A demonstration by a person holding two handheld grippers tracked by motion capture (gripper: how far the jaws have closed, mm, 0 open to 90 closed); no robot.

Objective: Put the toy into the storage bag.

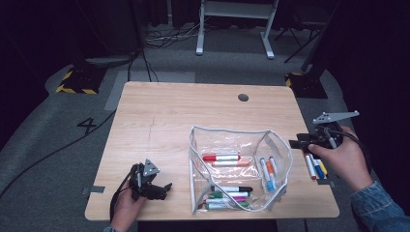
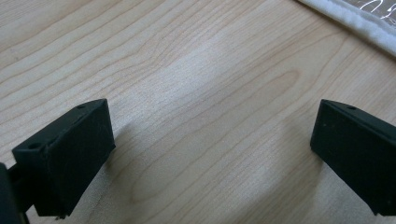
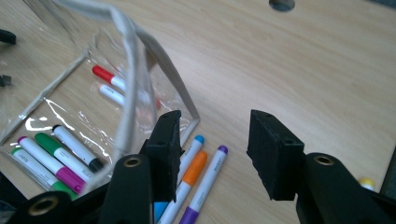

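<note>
A clear plastic pouch [image 1: 240,145] with a white-bound rim stands open on the wooden table [image 1: 169,111]. Inside lie several markers: red and orange ones [image 1: 221,158], blue and orange ones [image 1: 268,171], black, green and magenta ones [image 1: 229,194]. A few loose markers [image 1: 315,166] lie on the table right of the pouch. My right gripper [image 1: 296,143] hovers over them at the pouch's right end, open, nothing between its jaws. In the right gripper view its jaws [image 3: 215,128] straddle blue-, orange- and purple-capped markers [image 3: 196,168] below, beside the pouch wall [image 3: 130,70]. My left gripper [image 1: 163,189] rests open near the front left.
The left gripper view has its open gripper [image 2: 210,135] over bare wood, with the pouch's white seam [image 2: 355,18] at the top right. A round cable hole [image 1: 243,97] is at the table's far side. A yellow-capped marker [image 3: 366,183] lies by the table's right edge.
</note>
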